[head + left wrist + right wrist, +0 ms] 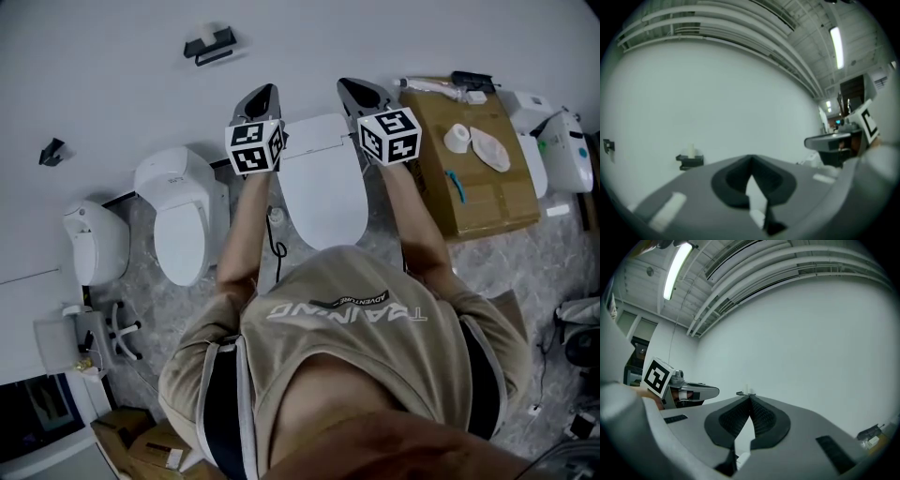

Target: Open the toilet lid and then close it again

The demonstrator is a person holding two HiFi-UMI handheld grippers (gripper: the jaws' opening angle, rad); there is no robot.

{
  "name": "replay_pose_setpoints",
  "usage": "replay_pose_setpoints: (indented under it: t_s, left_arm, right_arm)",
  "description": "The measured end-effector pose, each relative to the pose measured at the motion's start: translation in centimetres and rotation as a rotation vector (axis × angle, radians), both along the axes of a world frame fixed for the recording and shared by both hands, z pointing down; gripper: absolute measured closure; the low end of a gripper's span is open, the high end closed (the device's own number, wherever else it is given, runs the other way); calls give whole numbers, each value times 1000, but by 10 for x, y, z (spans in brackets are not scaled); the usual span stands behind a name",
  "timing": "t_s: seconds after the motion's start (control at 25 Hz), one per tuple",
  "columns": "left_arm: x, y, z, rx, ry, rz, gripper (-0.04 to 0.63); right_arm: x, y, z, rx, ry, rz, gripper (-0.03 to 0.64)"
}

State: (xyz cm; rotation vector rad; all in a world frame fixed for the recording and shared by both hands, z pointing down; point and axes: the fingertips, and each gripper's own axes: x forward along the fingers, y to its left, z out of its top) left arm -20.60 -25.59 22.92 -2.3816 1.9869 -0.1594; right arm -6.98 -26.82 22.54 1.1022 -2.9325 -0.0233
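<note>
- Left gripper (750, 161): jaws together at the tips, nothing between them. It looks straight at the bare white wall (717, 93).
- Right gripper (750, 399): same, tips together and empty, aimed at the same wall.
- Head view: left gripper (265, 91) and right gripper (352, 86) are held side by side, apart from each other, both pointing away from the person. Each one shows in the other's view.
- Toilet lid (323, 197): down, a smooth white oval with no bowl showing. It sits below and between the two grippers, and neither gripper view shows a jaw on it.
- The grippers line up over the toilet's far end, left one at its left edge, right one at its right edge.
- Second toilet (183, 225) just left of the task one, lid also down. A third white unit (94, 242) is further left.
- Cardboard box (478, 173) to the right, small items on top.
- Black wall holder (211, 44) on the far wall, left of the grippers. It also shows in the left gripper view (690, 161).
</note>
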Motion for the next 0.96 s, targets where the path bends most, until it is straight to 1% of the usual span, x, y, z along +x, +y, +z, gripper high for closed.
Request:
replay_pose_setpoints:
  t_s: [0.28,0.56,0.72,0.96]
  left_arm:
    - [17,16,12,-18,-14,2,592]
    - [17,28,24,-42,-4,9,592]
    - [17,33,20,-32,5,16,592]
    - [21,45,19,-27,-6,40,592]
  right_arm:
    - [6,17,9,1,18,-33,606]
    - [-3,31,11,1,38,-52,606]
    - [-7,39,12,12,64,-51,606]
    - [-13,50,15,5,75,-54,606]
